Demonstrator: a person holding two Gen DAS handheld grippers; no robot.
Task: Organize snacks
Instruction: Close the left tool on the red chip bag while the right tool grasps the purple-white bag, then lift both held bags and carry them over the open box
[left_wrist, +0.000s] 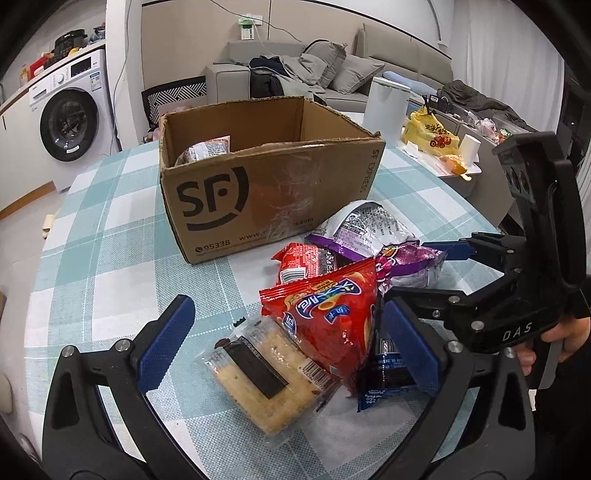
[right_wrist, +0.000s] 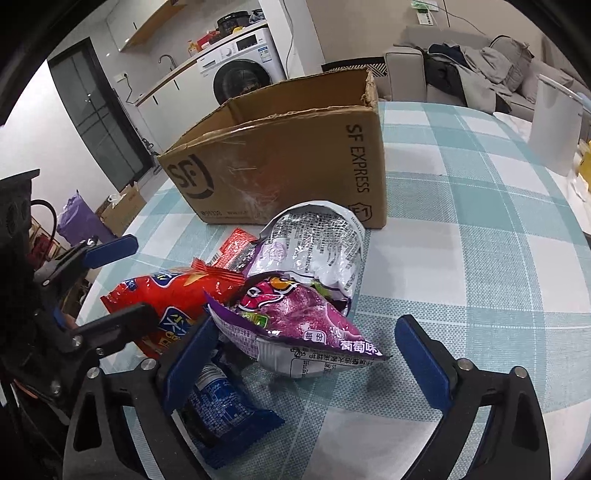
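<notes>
A pile of snack packs lies on the checked tablecloth in front of an open SF cardboard box (left_wrist: 273, 192), which also shows in the right wrist view (right_wrist: 295, 158). My left gripper (left_wrist: 291, 339) is open, its jaws on either side of a clear cracker pack (left_wrist: 266, 373) and a red chip bag (left_wrist: 332, 321). My right gripper (right_wrist: 306, 362) is open around a purple grape-flavour pack (right_wrist: 295, 325). A silver and purple bag (right_wrist: 317, 247) lies behind it. A blue pack (right_wrist: 221, 406) lies under the right gripper's left finger. One snack (left_wrist: 207, 149) is inside the box.
The round table (right_wrist: 480, 258) carries a white cylinder (left_wrist: 386, 107) and a yellow bag (left_wrist: 430, 134) at the far right. A washing machine (left_wrist: 72, 107) and a grey sofa (left_wrist: 332, 70) stand beyond the table. The right gripper shows in the left wrist view (left_wrist: 424, 273).
</notes>
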